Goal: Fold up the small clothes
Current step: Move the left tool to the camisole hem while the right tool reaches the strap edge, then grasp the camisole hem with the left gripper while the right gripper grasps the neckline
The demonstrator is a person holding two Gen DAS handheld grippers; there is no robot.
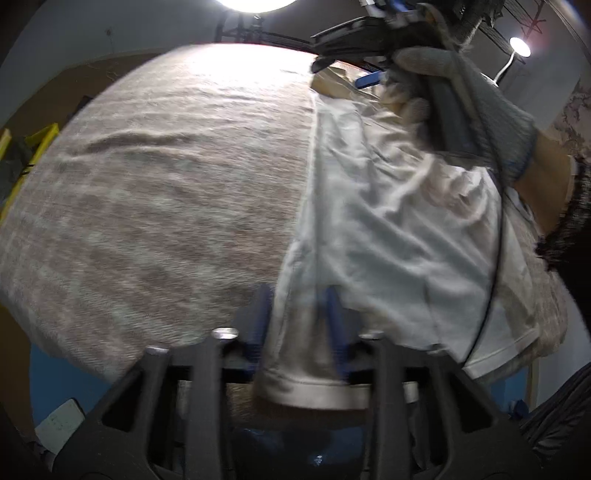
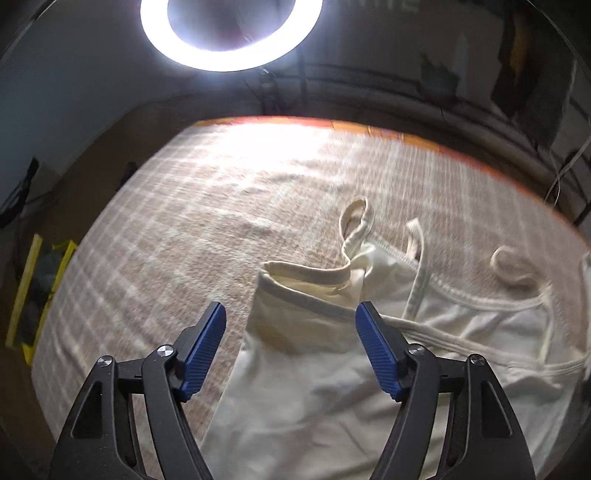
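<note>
Beige woven table cloth under ring light. White garment lies flat at its near right. Your left gripper pinches garment hem; right gripper hovers above, jaws wide.

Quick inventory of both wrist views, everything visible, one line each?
garment: 1, cream white with straps, spread on the right part of the table, hem corner pinched in the left hand-held gripper
tablecloth: 1, beige woven check, covering the table
table edge: 1, orange, far side
ring light: 1, white, overhead
lamp: 1, white, upper right in the left wrist view
yellow frame: 1, far left beside the table
left hand-held gripper: 1, black with blue pads, shut on the garment
right hand-held gripper: 1, black with blue pads, open above the garment
gloved hand: 1, grey glove, holding the right hand-held gripper
</note>
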